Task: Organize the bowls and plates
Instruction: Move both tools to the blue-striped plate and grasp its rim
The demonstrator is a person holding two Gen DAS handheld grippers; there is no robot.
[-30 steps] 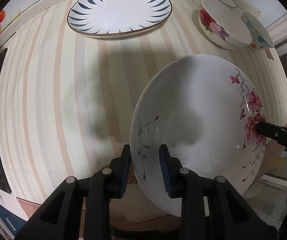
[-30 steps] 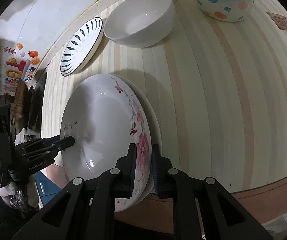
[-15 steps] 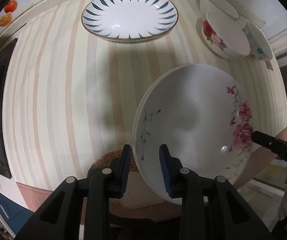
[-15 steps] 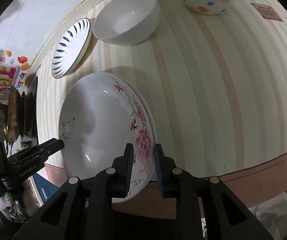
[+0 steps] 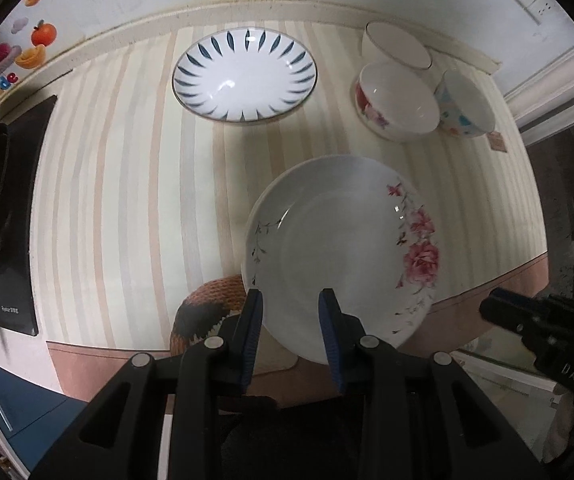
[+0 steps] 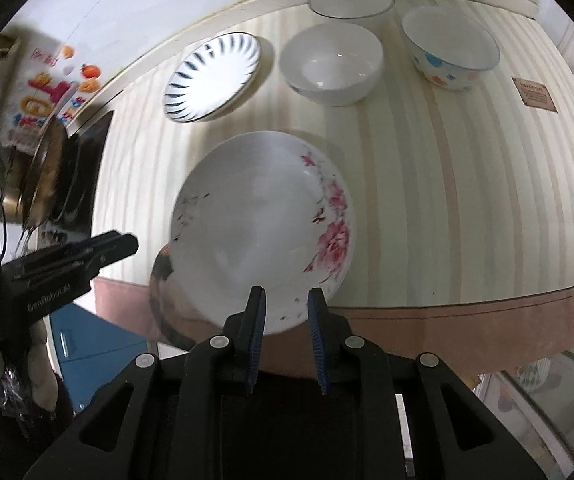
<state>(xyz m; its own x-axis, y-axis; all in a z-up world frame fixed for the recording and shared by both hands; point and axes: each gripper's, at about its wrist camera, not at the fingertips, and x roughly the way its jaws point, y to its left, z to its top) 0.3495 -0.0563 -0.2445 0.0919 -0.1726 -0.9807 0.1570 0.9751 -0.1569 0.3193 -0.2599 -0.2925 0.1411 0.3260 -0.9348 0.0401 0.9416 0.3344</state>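
A white plate with pink flowers [image 5: 343,252] [image 6: 263,228] lies on the striped table, overhanging its front edge. My left gripper [image 5: 291,320] is open, its blue pads either side of the plate's near rim without gripping it. My right gripper [image 6: 285,314] is open just behind the plate's near rim. A blue-leaf plate [image 5: 245,74] [image 6: 213,76] lies at the back. A floral bowl [image 5: 395,106], a white bowl [image 5: 397,50] and a dotted bowl [image 5: 465,104] stand at the back right.
A woven stool [image 5: 211,304] sits below the table's front edge under the plate. A black cooktop [image 5: 3,208] with a pan is at the left. The wall runs behind the table. A brown tag [image 6: 534,94] lies at the far right.
Both grippers have pulled back and up from the flowered plate and opened. The plate now lies flat on the table with more of the table in view.
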